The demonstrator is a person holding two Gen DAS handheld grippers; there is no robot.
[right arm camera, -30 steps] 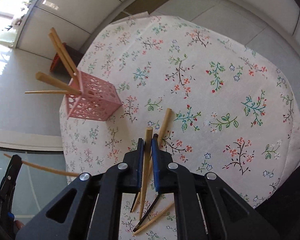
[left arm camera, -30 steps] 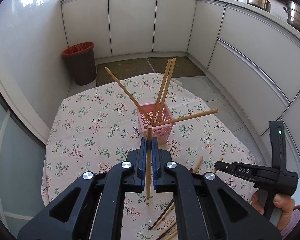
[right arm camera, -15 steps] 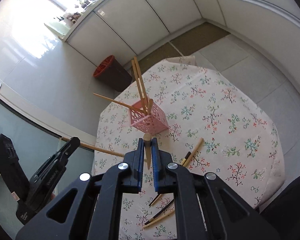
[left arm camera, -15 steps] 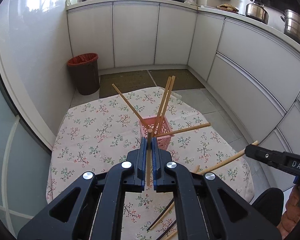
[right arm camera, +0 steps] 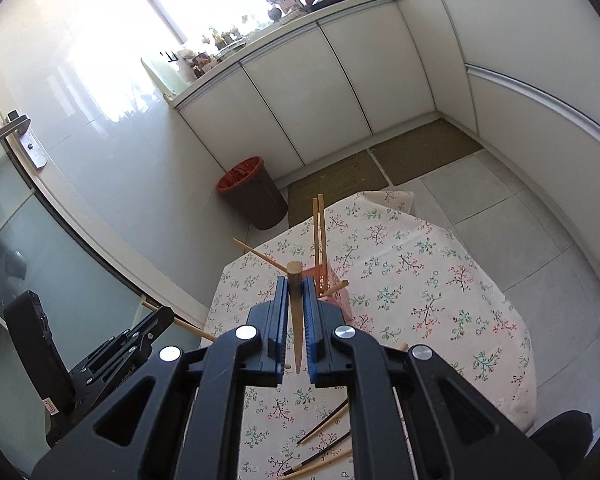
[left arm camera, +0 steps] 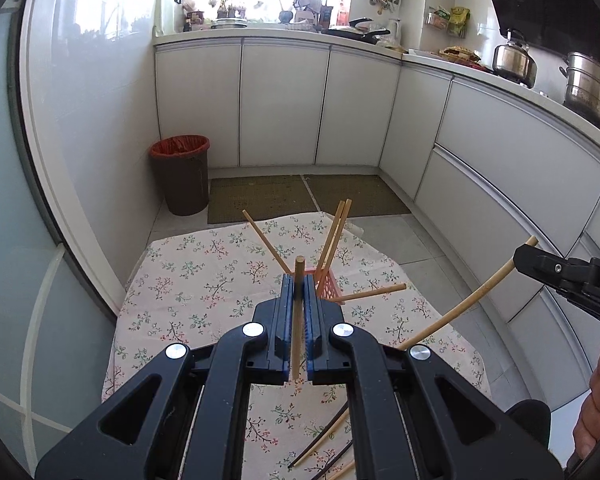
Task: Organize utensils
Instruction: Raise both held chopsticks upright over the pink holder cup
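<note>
A pink lattice holder (left arm camera: pixel 329 285) (right arm camera: pixel 332 289) stands on the floral table (left arm camera: pixel 188 280) with several wooden chopsticks (left arm camera: pixel 334 232) leaning out of it. My left gripper (left arm camera: pixel 297 284) is shut on a wooden chopstick (left arm camera: pixel 297 320), held high above the table. My right gripper (right arm camera: pixel 296 286) is shut on another wooden chopstick (right arm camera: pixel 296 320), also raised; it shows in the left wrist view (left arm camera: pixel 520 258) with its chopstick (left arm camera: pixel 460 308). Loose chopsticks (right arm camera: pixel 324 440) (left arm camera: pixel 324 448) lie on the near part of the table.
A brown bin with a red liner (left arm camera: pixel 180 174) (right arm camera: pixel 252 192) stands on the floor beyond the table. White cabinets (left arm camera: pixel 284 100) line the far and right walls. Pots (left arm camera: pixel 588 88) sit on the counter. A glass door with a handle (right arm camera: pixel 16 136) is at the left.
Both grippers have risen well above the table, each still holding its chopstick. The table and pink holder now look smaller and lower in both views.
</note>
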